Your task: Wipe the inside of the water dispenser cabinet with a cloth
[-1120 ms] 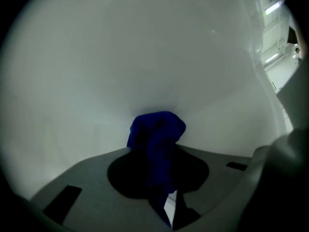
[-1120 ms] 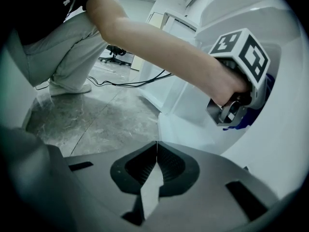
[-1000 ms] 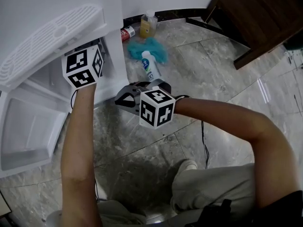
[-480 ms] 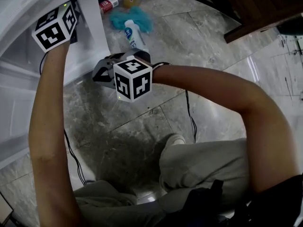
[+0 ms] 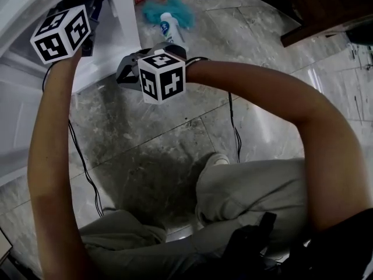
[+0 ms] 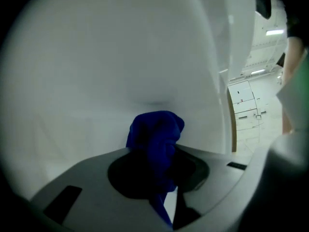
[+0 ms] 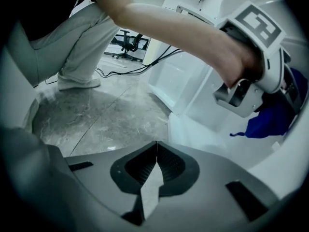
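1. Low in the middle of the left gripper view, the left gripper (image 6: 157, 161) is clamped on a bunched blue cloth (image 6: 155, 129), close up to the white inner wall of the water dispenser cabinet (image 6: 96, 57); whether they touch is unclear
2. Best done, I judge, by pressing the cloth flat and sweeping overlapping strokes into the corners, jaw tips off the plastic
3. Right gripper (image 7: 155, 166), jaws pressed together on nothing, hangs over the marble floor (image 7: 96, 110)
4. No writing reads: the white bottle (image 5: 171, 28) at the top of the head view has a label too small to make out
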`<action>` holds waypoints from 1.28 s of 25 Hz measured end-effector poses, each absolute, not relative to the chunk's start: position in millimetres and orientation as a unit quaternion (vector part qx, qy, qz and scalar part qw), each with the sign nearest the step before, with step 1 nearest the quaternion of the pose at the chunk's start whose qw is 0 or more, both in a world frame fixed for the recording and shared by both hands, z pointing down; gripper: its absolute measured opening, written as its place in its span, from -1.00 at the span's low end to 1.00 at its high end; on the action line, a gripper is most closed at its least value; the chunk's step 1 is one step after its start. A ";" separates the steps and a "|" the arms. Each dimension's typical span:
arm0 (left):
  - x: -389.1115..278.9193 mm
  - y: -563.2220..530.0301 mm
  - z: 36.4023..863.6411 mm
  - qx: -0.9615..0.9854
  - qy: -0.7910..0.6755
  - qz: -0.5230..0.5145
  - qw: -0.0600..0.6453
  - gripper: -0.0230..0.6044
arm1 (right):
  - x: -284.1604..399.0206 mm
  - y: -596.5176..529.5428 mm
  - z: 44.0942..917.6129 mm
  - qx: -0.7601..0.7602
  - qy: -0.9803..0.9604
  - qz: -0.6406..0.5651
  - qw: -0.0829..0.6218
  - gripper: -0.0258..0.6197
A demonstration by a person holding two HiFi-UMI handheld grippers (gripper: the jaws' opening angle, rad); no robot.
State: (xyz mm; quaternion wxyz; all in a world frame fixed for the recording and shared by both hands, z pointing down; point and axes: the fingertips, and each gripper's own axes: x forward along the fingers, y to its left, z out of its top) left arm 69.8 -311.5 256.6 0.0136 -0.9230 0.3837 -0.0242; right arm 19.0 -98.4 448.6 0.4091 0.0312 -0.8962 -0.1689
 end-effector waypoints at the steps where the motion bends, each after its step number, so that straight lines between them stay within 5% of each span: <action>1: 68.7 -304.5 263.1 -0.929 0.369 -0.033 0.007 -0.66 | 17.1 -100.9 447.8 0.034 -0.896 -0.168 0.409 -0.92; 8: 65.8 -228.6 315.4 -0.968 0.177 -0.174 -0.047 -0.66 | -4.6 -124.2 443.8 0.048 -0.891 -0.163 0.422 -0.92; 16: -20.4 -179.6 337.4 -0.948 0.147 -0.279 -0.042 -0.66 | -28.1 -136.3 430.6 0.059 -0.890 -0.153 0.425 -0.92; 32: -82.8 -156.2 404.6 -0.932 0.180 -0.311 -0.032 -0.66 | -32.0 -162.4 413.7 0.115 -0.904 -0.089 0.403 -0.92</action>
